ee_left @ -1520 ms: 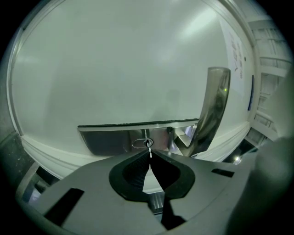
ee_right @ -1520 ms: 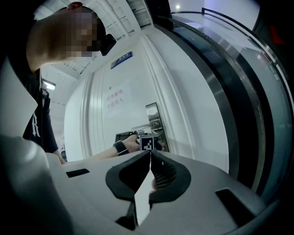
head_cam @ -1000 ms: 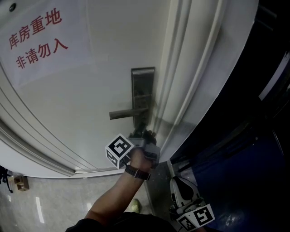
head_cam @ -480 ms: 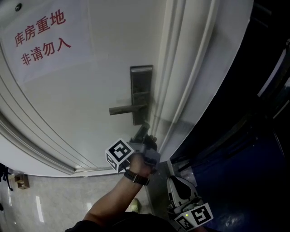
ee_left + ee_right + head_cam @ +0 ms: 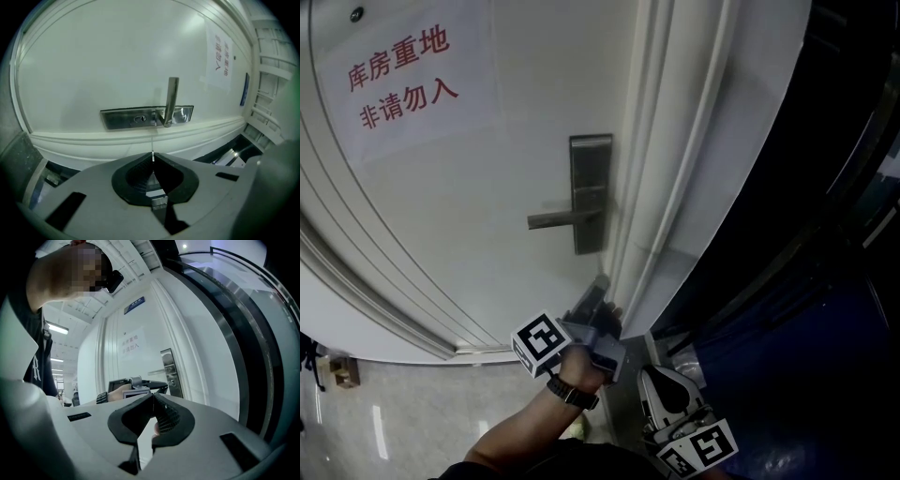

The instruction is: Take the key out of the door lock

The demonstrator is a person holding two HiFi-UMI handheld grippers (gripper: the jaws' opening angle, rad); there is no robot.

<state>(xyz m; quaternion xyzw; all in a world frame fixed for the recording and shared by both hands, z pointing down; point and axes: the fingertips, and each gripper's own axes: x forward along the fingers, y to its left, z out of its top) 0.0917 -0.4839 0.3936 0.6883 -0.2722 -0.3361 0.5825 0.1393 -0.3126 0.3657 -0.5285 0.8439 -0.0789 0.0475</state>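
White door [image 5: 487,187] with lock plate [image 5: 124,119] and lever handle [image 5: 172,98]. Left hand-held gripper [image 5: 153,162] sits below the plate, apart from it, clenched on the key [image 5: 153,154] — a thin edge-on strip at its tips, clear of the keyhole [image 5: 139,119]. Right hand-held gripper [image 5: 153,394] closed, empty.

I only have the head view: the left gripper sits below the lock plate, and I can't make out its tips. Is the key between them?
Observer: Yes. The left gripper view shows the left gripper shut on the key, a thin edge at the jaw tips.
Operator: Keyhole empty?
Observer: The keyhole in the lock plate shows a bare slot.
Operator: Right gripper?
Observer: The right gripper has its jaws together, nothing between them.
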